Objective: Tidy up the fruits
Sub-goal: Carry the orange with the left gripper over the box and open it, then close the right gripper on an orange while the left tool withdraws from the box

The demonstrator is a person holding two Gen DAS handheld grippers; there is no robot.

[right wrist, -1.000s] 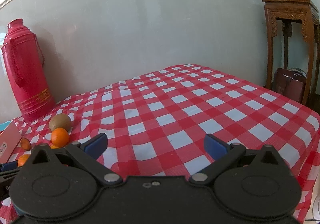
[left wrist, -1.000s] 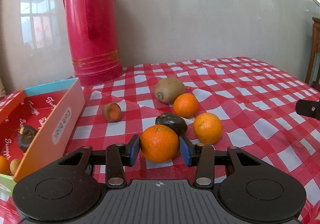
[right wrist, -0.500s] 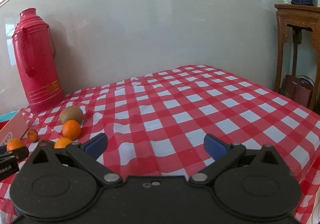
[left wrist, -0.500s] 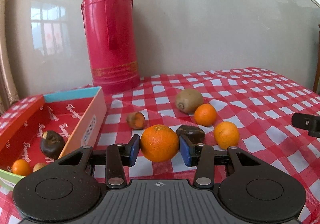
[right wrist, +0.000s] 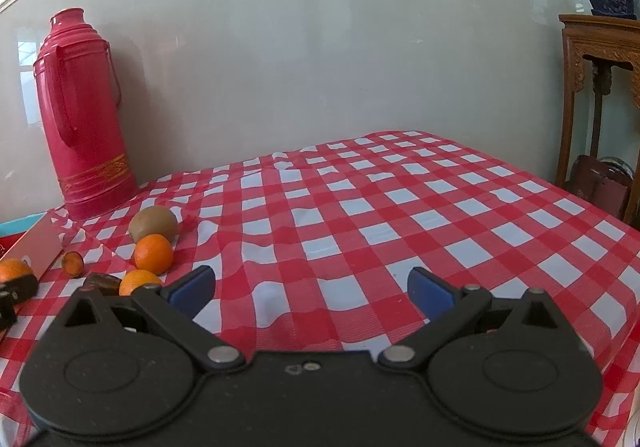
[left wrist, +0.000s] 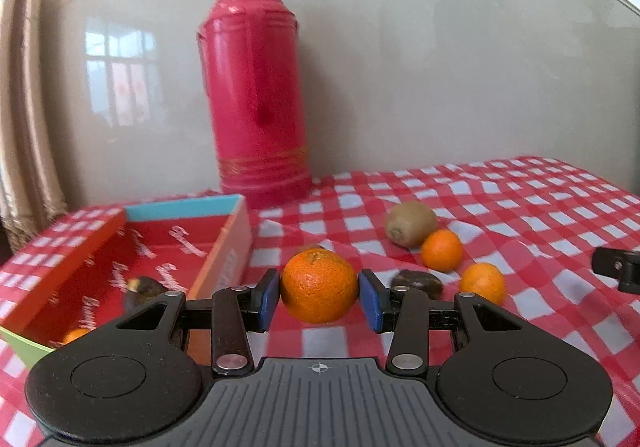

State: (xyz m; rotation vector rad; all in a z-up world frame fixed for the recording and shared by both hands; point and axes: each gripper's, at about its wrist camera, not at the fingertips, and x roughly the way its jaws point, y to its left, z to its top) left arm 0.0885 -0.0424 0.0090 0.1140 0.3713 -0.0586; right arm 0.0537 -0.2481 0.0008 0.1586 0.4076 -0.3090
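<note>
My left gripper (left wrist: 319, 295) is shut on a large orange (left wrist: 319, 286) and holds it above the checked cloth, just right of the red cardboard box (left wrist: 224, 243). In the box lie a dark fruit (left wrist: 142, 287) and a small orange (left wrist: 74, 335). On the cloth to the right sit a kiwi (left wrist: 410, 223), two small oranges (left wrist: 441, 250) (left wrist: 482, 282) and a dark fruit (left wrist: 416, 283). My right gripper (right wrist: 311, 287) is open over bare cloth, with the same kiwi (right wrist: 153, 223), oranges (right wrist: 153, 254) and a cut fruit piece (right wrist: 73, 262) at its left.
A tall red thermos (left wrist: 256, 95) stands against the wall behind the box. A carved wooden stand (right wrist: 600, 87) with a potted plant is beyond the table's right edge. The red-and-white cloth (right wrist: 400, 207) is wrinkled near the fruits.
The left gripper has swung left with the orange still in it, so the box and thermos now sit nearer the centre of its view. The right gripper has barely moved.
</note>
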